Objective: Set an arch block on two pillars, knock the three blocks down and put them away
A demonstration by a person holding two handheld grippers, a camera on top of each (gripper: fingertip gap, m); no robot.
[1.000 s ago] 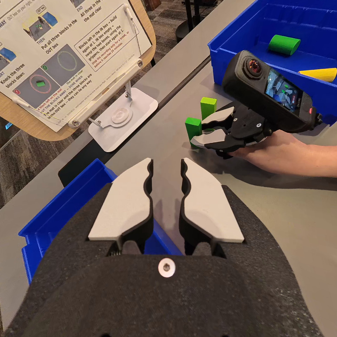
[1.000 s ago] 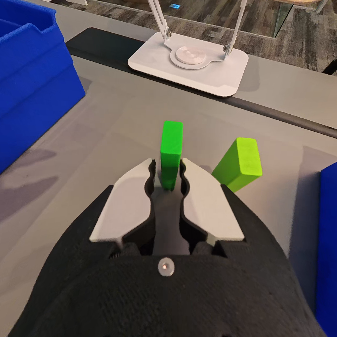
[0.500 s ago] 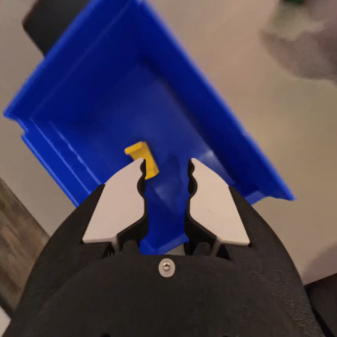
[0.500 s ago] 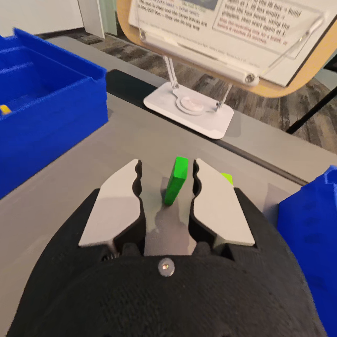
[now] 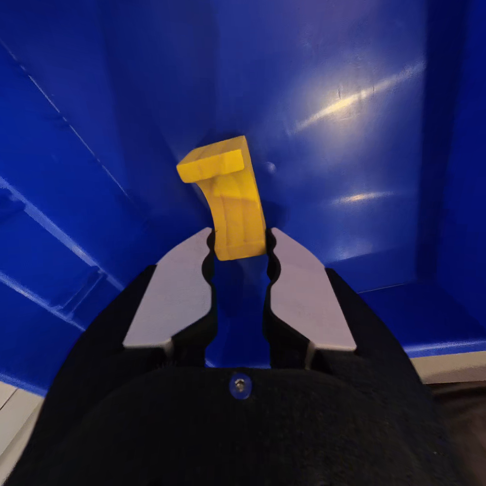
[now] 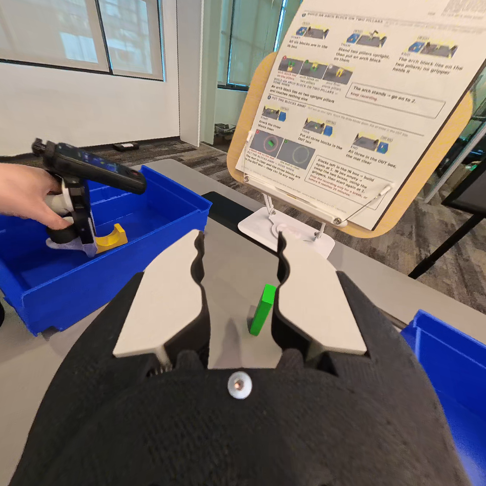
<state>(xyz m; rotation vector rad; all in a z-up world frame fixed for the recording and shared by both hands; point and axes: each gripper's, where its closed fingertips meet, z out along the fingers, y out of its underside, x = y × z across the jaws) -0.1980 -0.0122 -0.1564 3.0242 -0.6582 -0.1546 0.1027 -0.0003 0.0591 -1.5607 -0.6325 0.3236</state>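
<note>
Down inside the blue bin [image 5: 342, 131], the left gripper [image 5: 239, 236] has its fingers set either side of the near end of the yellow arch block [image 5: 236, 210]; the jaws are partly closed and touch or nearly touch the block's two side faces, though a firm grip cannot be confirmed. Long axis of the arch block: straight ahead from the fingertips, in line with the fingers, its far leg turned to the left; the block rests on the bin floor. Seen from the right wrist view, the same arch block [image 6: 110, 238] lies in the bin at left with its hollow facing up, the left gripper [image 6: 90, 248] tipped downward onto it, held by a hand [image 6: 23, 194].

Right gripper [image 6: 240, 240]: jaws wide apart, holding nothing, above the grey table [image 6: 228, 263]; one green pillar [image 6: 261, 310] stands on the table beyond, just inside the right finger; a second pillar is not visible. Second blue bin [image 6: 452, 373] at right; instruction board [image 6: 355, 118] on its stand behind.

Judged step: picking up the arch; the left gripper is far the nearer, and the move calls for closing and lifting clear of the bin wall.
</note>
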